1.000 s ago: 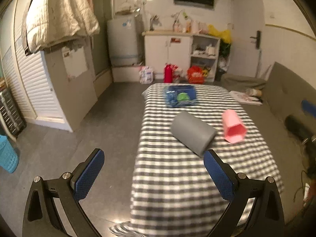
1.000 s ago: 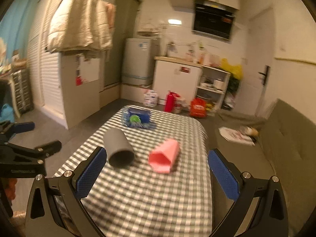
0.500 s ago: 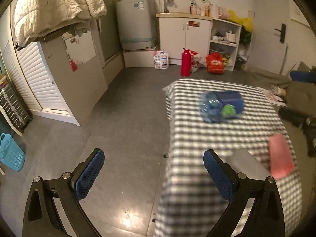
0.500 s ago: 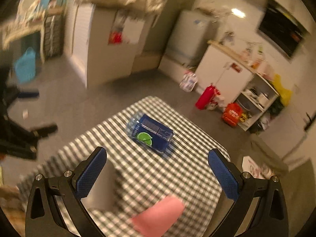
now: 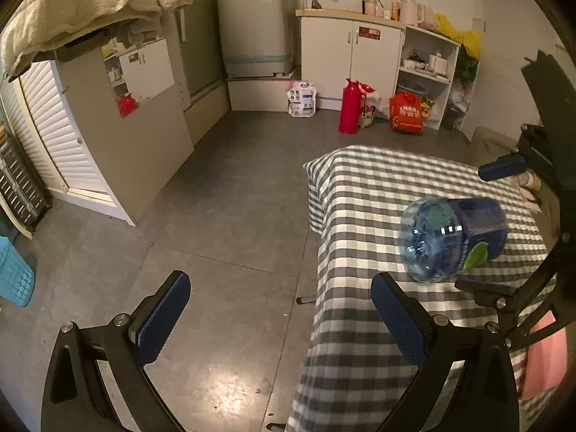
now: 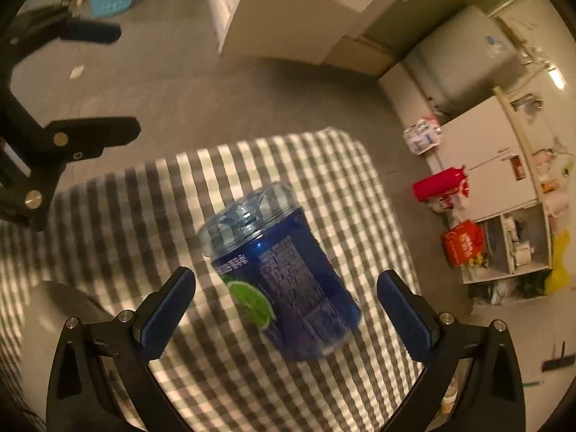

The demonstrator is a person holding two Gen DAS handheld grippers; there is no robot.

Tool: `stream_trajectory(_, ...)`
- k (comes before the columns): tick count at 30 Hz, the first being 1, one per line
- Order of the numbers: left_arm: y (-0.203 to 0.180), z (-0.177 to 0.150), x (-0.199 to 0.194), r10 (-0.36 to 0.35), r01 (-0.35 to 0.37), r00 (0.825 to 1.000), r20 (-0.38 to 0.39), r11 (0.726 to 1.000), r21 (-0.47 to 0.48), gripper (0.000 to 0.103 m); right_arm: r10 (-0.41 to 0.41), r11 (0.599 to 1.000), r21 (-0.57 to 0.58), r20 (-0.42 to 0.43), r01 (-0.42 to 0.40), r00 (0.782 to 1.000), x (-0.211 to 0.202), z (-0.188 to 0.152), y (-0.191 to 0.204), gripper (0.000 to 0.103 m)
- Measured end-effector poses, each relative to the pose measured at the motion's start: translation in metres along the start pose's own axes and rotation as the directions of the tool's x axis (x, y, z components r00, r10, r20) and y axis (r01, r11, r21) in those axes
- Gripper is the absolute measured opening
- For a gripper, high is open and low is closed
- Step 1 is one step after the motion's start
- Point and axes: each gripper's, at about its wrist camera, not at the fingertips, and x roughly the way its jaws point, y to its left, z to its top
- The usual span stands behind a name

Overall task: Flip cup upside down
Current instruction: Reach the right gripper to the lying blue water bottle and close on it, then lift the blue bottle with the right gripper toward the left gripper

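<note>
A blue plastic cup with a lime label (image 6: 280, 270) lies on its side on the checked tablecloth (image 6: 324, 165); it also shows in the left wrist view (image 5: 453, 237). My right gripper (image 6: 284, 309) is open and hovers just above the cup, one finger on each side, not touching. My left gripper (image 5: 280, 316) is open and empty over the table's left edge and the floor. A pink cup (image 5: 543, 356) shows at the right edge of the left wrist view. A grey cup (image 6: 61, 306) lies at the lower left of the right wrist view, blurred.
The table (image 5: 363, 324) stands on a grey tiled floor (image 5: 223, 194). A red thermos (image 5: 349, 106), a red bag (image 5: 406, 113), white cabinets (image 5: 352, 57) and a washing machine (image 5: 255, 32) line the far wall. A turquoise basket (image 5: 14, 273) sits far left.
Both grippers have moved forward and tilted down. The right one has closed in over the blue cup, which now fills its view. The grey and pink cups have slid to the view edges.
</note>
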Motion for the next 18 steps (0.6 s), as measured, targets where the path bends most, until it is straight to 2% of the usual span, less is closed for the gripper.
stream_trajectory(9, -0.008, 0.001, 0.019, 0.0, 0.001, 1.0, -0.026, 0.999, 0.034, 0.103, 0.046, 0.998, 0.048, -0.026, -0.044, 0.999, 0.044, 0.0, -0.009, 0.1)
stream_trajectory(11, -0.008, 0.001, 0.018, 0.008, -0.007, 1.0, -0.027, 0.999, 0.038, 0.103, 0.061, 0.995, 0.076, -0.05, -0.058, 0.997, 0.052, 0.001, -0.011, 0.091)
stream_trajectory(12, -0.006, 0.001, 0.019, 0.009, -0.008, 1.0, -0.026, 0.999, 0.038, 0.103, 0.074, 0.993, 0.098, -0.05, -0.069, 0.996, 0.054, 0.0, -0.014, 0.092)
stream_trajectory(18, -0.002, 0.002, 0.011, 0.028, -0.028, 0.999, -0.025, 0.999, 0.034, 0.103, 0.135, 0.963, 0.245, -0.068, -0.115, 0.989, 0.047, -0.006, -0.03, 0.077)
